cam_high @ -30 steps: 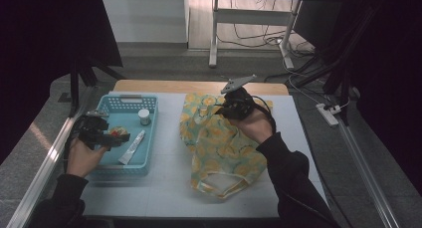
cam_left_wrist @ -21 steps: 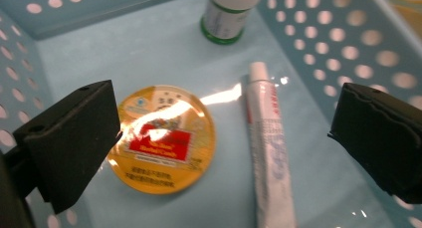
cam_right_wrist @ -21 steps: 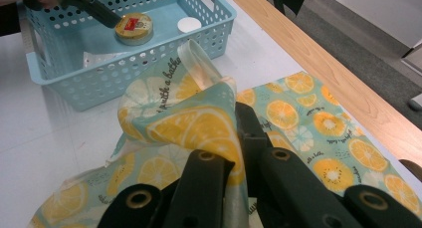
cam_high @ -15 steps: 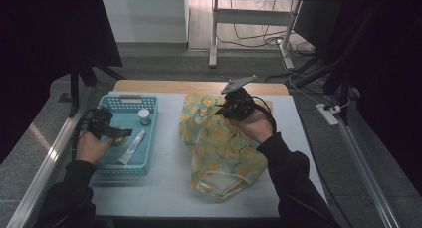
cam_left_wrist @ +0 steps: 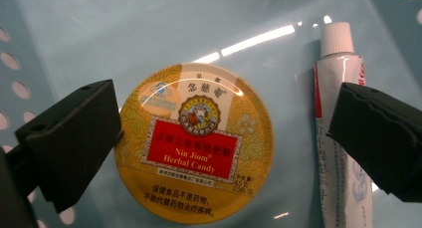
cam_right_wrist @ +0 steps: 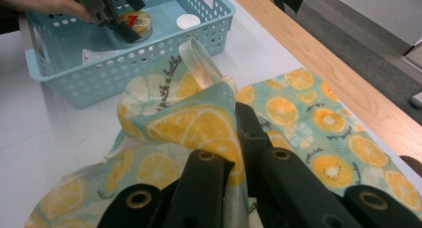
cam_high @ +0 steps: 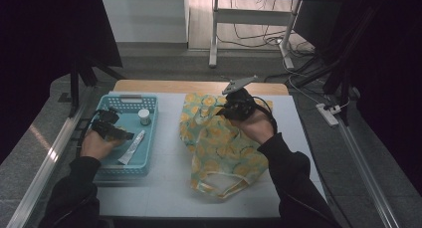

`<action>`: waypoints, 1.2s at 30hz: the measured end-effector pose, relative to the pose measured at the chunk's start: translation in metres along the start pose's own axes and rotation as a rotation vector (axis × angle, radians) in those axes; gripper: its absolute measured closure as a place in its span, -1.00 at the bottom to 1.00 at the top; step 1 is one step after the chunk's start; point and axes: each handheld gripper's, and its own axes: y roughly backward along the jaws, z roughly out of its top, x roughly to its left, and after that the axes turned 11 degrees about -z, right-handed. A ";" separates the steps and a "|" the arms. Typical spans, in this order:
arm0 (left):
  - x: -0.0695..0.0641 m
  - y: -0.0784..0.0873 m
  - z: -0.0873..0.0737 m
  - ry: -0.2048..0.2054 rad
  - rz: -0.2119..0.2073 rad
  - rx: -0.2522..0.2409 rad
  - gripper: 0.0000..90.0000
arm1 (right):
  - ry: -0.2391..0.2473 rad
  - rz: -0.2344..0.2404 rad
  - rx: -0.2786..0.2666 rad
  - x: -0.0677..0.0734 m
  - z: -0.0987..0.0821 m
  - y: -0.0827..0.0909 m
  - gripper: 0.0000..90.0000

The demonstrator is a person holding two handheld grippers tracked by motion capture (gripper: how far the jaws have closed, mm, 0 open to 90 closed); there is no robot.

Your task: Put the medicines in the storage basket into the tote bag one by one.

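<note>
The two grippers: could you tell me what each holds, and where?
The right gripper pinches the bag's upper edge; the left gripper, open over the candy tin, holds nothing.

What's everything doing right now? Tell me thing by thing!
Left gripper: open, jaws either side of the candy tin.
Candy tin: lid on, flat in the basket.
Tube: capped, lying beside the tin.
Basket: upright on the table.
Right gripper: shut on the bag.
Bag: one edge lifted.
</note>
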 end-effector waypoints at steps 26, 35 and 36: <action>0.001 -0.010 0.007 0.073 0.083 0.102 -0.75 | -0.004 0.002 0.007 -0.001 -0.005 -0.001 0.99; 0.003 -0.011 0.003 0.078 0.028 0.129 -0.57 | -0.003 0.004 0.007 0.000 -0.004 -0.003 0.99; 0.003 -0.011 0.004 0.077 0.029 0.133 -0.56 | -0.004 0.004 0.007 0.000 -0.004 -0.003 0.99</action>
